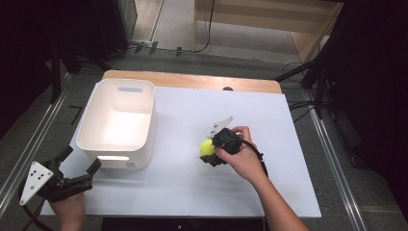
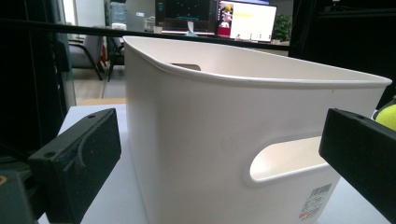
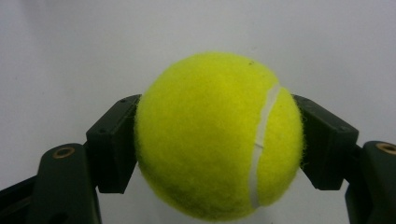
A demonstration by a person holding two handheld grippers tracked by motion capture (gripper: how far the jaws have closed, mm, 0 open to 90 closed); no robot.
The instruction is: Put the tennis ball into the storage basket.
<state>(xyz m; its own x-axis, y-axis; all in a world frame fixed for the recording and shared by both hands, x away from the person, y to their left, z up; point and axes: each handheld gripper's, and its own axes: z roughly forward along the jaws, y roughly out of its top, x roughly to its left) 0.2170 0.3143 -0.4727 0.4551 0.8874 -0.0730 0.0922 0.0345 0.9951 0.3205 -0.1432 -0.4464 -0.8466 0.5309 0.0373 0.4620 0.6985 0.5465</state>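
A yellow tennis ball [image 3: 217, 135] sits squeezed between the two black jaws of my right gripper [image 3: 219, 140], which is shut on it over the white table. From above, the ball [image 1: 207, 147] shows at the left tip of the right gripper [image 1: 210, 149], near the middle of the table and to the right of the white bin [image 1: 118, 122]. My left gripper [image 1: 79, 163] rests at the table's near left corner with its jaws spread open and nothing between them. It faces the near wall of the bin [image 2: 196, 140] and its handle slot.
The white table top [image 1: 192, 183] spreads in front of the bin and to the right. A wooden strip [image 1: 192, 79] runs along the table's far edge. Dark stands and cables flank both sides. A sliver of the ball [image 2: 386, 116] peeks past the left gripper's right jaw.
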